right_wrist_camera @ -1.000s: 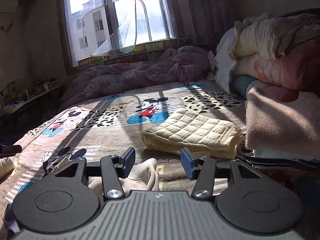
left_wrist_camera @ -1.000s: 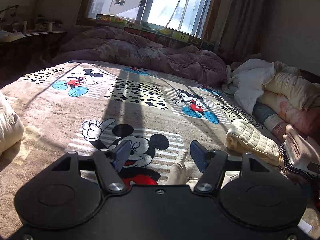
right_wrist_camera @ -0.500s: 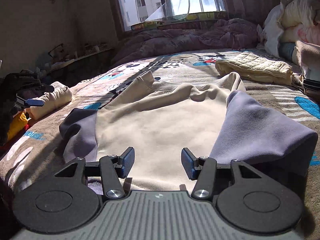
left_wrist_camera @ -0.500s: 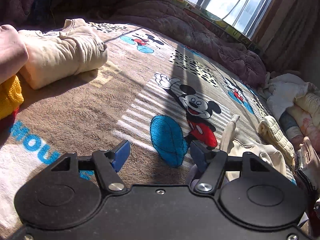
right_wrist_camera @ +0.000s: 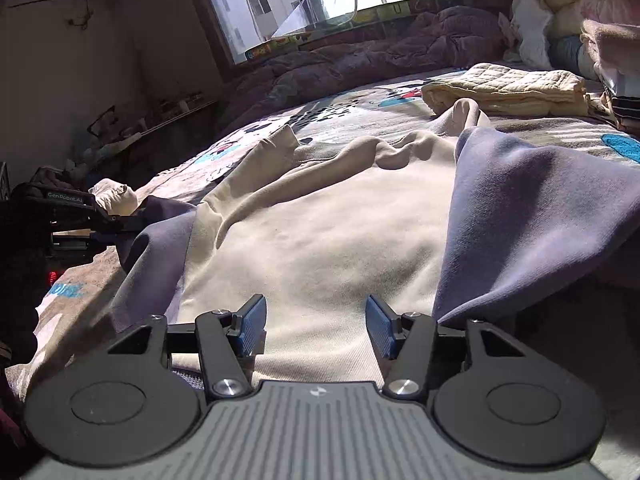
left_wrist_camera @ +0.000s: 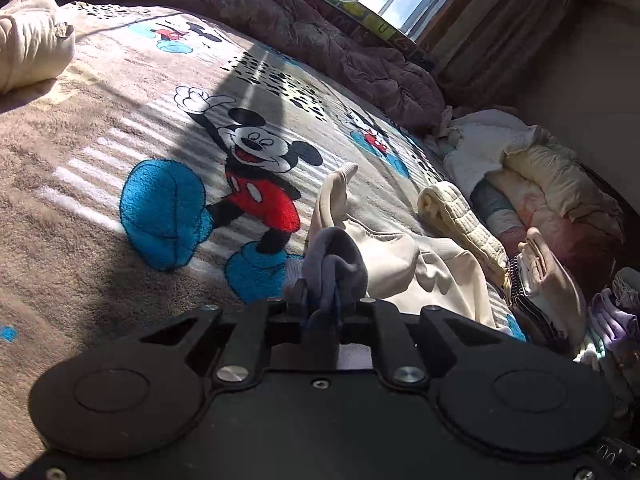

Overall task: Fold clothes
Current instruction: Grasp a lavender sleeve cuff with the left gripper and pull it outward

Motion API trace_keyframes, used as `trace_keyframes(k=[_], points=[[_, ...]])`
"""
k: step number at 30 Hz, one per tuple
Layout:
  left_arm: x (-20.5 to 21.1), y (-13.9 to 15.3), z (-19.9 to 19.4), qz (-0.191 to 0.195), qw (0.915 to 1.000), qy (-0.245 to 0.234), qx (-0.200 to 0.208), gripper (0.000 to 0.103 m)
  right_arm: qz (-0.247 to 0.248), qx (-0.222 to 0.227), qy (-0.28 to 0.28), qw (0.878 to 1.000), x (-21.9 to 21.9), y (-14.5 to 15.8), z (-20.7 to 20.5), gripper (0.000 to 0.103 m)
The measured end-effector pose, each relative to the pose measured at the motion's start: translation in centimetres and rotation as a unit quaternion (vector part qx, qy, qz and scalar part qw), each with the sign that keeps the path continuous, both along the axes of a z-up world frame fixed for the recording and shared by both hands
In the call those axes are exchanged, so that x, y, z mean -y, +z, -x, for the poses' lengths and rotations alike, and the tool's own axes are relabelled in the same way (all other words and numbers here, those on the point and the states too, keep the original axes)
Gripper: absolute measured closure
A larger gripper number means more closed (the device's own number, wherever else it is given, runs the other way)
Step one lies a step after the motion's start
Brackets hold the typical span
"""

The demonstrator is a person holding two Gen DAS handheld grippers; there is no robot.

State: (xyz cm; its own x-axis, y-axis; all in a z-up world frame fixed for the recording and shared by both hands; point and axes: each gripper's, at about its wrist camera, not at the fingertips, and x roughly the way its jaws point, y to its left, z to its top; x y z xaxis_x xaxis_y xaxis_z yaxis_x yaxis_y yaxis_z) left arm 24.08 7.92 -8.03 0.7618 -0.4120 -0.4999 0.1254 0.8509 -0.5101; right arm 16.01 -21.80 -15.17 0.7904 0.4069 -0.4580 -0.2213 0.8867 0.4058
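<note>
A cream sweatshirt [right_wrist_camera: 320,232] with grey-purple sleeves lies spread on the Mickey Mouse blanket [left_wrist_camera: 120,128]. My left gripper [left_wrist_camera: 322,304] is shut on the bunched left grey sleeve [left_wrist_camera: 336,264]; the cream body [left_wrist_camera: 432,276] trails to the right. In the right wrist view the left gripper [right_wrist_camera: 100,220] shows at the far left, holding that sleeve [right_wrist_camera: 160,232]. My right gripper [right_wrist_camera: 316,328] is open and empty, low over the sweatshirt's hem. The right grey sleeve [right_wrist_camera: 528,216] lies folded up beside it.
A folded quilted cream cloth [right_wrist_camera: 508,88] lies beyond the sweatshirt. A folded cream garment [left_wrist_camera: 28,44] sits at the far left. Piled bedding and clothes [left_wrist_camera: 552,184] line the right side. A purple duvet [left_wrist_camera: 320,40] lies under the window.
My left gripper has shut on the grey sleeve, having been open over the blanket. The right gripper has stayed open over the hem and moved in slightly.
</note>
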Motion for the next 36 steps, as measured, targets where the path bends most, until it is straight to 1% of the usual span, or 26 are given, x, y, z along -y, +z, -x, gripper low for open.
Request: trace_keyframes(k=[2, 3, 5, 6, 7, 8, 9, 10, 11, 12, 14, 16, 17, 19, 22, 25, 30, 33, 34, 35, 36], points=[[3.5, 0.2, -0.5, -0.019, 0.9990, -0.039, 0.010, 0.093, -0.063, -0.010, -0.012, 0.998, 1.7, -0.3, -0.4, 0.049], [5.3, 0.3, -0.8, -0.029, 0.9978, -0.058, 0.015, 0.093, -0.102, -0.016, -0.021, 0.994, 2.7, -0.5, -0.6, 0.050], [8.8, 0.3, -1.3, -0.047, 0.9939, -0.098, 0.021, 0.093, -0.172, -0.028, -0.046, 0.984, 4.8, -1.2, -0.8, 0.051], [10.3, -0.1, -1.3, -0.051, 0.9906, -0.126, 0.019, 0.093, -0.204, -0.036, -0.057, 0.977, 5.9, -1.6, -0.9, 0.053], [11.7, -0.5, -1.1, -0.051, 0.9857, -0.159, 0.020, 0.091, -0.227, -0.044, -0.063, 0.971, 6.6, -2.0, -1.1, 0.056], [12.9, -0.9, -1.0, -0.050, 0.9797, -0.193, 0.020, 0.080, -0.234, -0.048, -0.067, 0.969, 6.9, -2.2, -1.2, 0.062], [13.5, -1.0, -0.6, -0.049, 0.9739, -0.220, 0.025, 0.072, -0.235, -0.050, -0.068, 0.968, 7.0, -2.3, -1.2, 0.062], [13.6, -0.7, -0.2, -0.054, 0.9700, -0.234, 0.038, 0.064, -0.236, -0.051, -0.070, 0.968, 7.1, -2.3, -1.2, 0.062], [13.6, -0.3, 0.3, -0.057, 0.9670, -0.244, 0.049, 0.066, -0.236, -0.052, -0.071, 0.968, 7.2, -2.4, -1.2, 0.062], [12.7, 0.3, 0.5, -0.052, 0.9680, -0.239, 0.057, 0.066, -0.234, -0.052, -0.072, 0.968, 7.1, -2.5, -1.2, 0.062], [9.8, 1.5, 0.4, -0.030, 0.9758, -0.205, 0.069, 0.064, -0.212, -0.051, -0.071, 0.973, 6.5, -2.2, -1.3, 0.062], [6.7, 2.1, 0.0, -0.007, 0.9857, -0.153, 0.072, 0.063, -0.195, -0.049, -0.068, 0.977, 6.1, -2.1, -1.3, 0.061], [5.2, 2.1, -0.2, 0.002, 0.9900, -0.123, 0.069, 0.063, -0.187, -0.048, -0.067, 0.979, 5.9, -1.9, -1.2, 0.061], [3.1, 1.3, -0.7, 0.009, 0.9955, -0.077, 0.054, 0.063, -0.175, -0.045, -0.065, 0.981, 5.5, -1.7, -1.2, 0.060], [1.8, -0.4, -1.3, 0.000, 0.9987, -0.047, 0.022, 0.063, -0.156, -0.039, -0.062, 0.985, 4.8, -1.5, -1.0, 0.056], [2.0, -1.7, -2.2, 0.013, 0.9989, -0.045, 0.000, 0.063, -0.121, -0.026, -0.053, 0.991, 3.7, -1.0, -0.8, 0.051], [3.2, -3.4, -3.7, 0.015, 0.9981, -0.041, -0.043, 0.063, -0.059, -0.003, -0.034, 0.998, 1.9, -0.5, -0.5, 0.044], [4.0, -3.6, -4.0, 0.011, 0.9975, -0.053, -0.045, 0.064, -0.021, 0.011, -0.018, 1.000, 0.7, -0.2, -0.3, 0.041], [4.2, -3.6, -4.0, 0.009, 0.9974, -0.057, -0.043, 0.067, -0.014, 0.014, -0.014, 1.000, 0.5, -0.2, -0.3, 0.041], [4.4, -3.6, -4.0, 0.005, 0.9975, -0.058, -0.040, 0.079, -0.008, 0.016, -0.011, 1.000, 0.3, -0.2, -0.4, 0.041], [4.4, -3.5, -3.9, 0.000, 0.9976, -0.057, -0.039, 0.086, -0.007, 0.017, -0.010, 1.000, 0.2, -0.3, -0.4, 0.041]])
